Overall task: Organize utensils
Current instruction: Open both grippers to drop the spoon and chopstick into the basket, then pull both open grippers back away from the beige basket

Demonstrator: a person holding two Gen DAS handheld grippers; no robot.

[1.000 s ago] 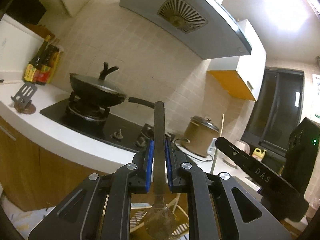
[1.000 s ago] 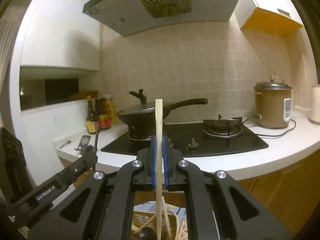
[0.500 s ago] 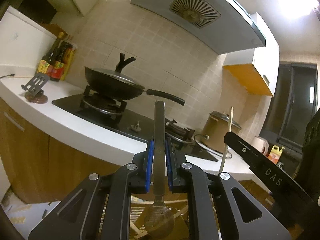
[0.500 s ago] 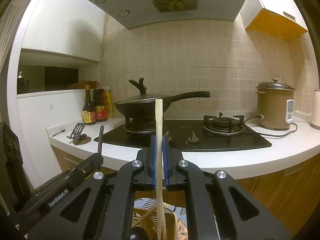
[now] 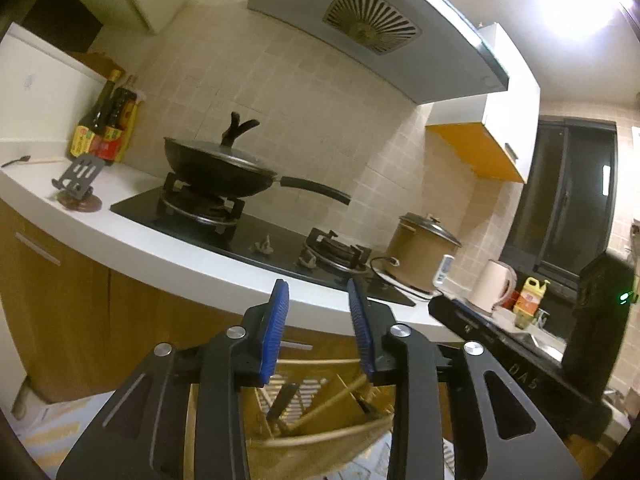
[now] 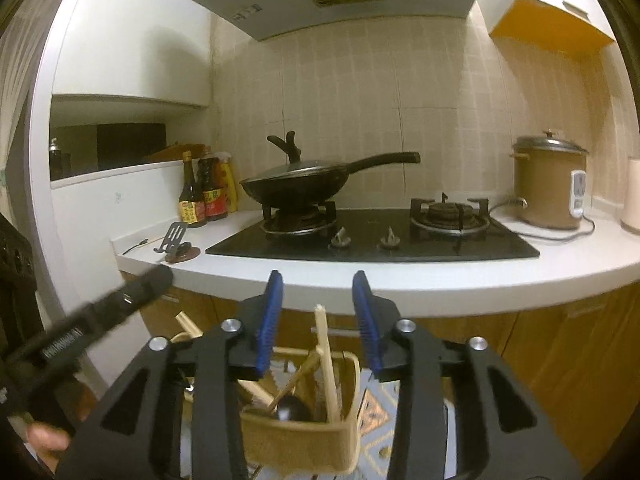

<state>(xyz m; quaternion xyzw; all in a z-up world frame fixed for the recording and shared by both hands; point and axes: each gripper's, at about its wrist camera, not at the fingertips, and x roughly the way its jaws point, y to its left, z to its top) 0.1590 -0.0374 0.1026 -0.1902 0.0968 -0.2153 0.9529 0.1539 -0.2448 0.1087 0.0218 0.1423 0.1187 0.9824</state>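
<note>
A long white counter (image 6: pixel 460 280) is seen across both views, with brown cupboards under it. A black stove top (image 6: pixel 372 240) is set into the counter. A black pan (image 6: pixel 296 186) with a lid is sat on the stove's left burner. A brown cooker pot (image 6: pixel 546 188) is stood on the counter at the right end. Three sauce bottles (image 6: pixel 206 192) are stood by the wall.

A tan holder (image 6: pixel 304 436) is seen low down, below both grippers. Wooden sticks and a dark spoon are stood inside it, tilted.

The left gripper (image 5: pixel 318 324) is spread wide and nothing is held. The right gripper (image 6: pixel 318 312) is spread wide too. A pale chopstick (image 6: pixel 327 364) is stood in the holder between its blue pads, with a gap on both sides.
</note>
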